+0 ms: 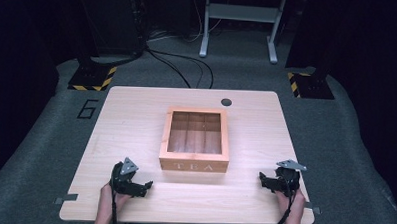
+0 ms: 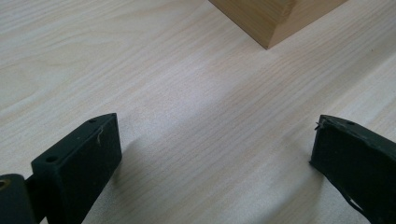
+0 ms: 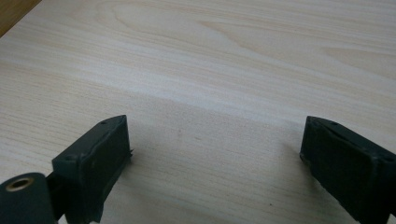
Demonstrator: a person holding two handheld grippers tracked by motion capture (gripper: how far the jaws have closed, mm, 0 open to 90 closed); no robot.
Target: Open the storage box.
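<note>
Both pairs of jaws stand wide apart with nothing between them but bare table (image 1: 136,110). My left gripper (image 1: 143,186) and right gripper (image 1: 264,180) rest near the table's front edge, each pointing inward. Between them, slightly farther away, sits the wooden tea box (image 1: 195,140), lid closed as far as I can tell. Its left front corner lies nearer my left gripper.

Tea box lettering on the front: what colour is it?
White letters on the light orange-brown wood of the tea box, best seen in the high view.
</note>
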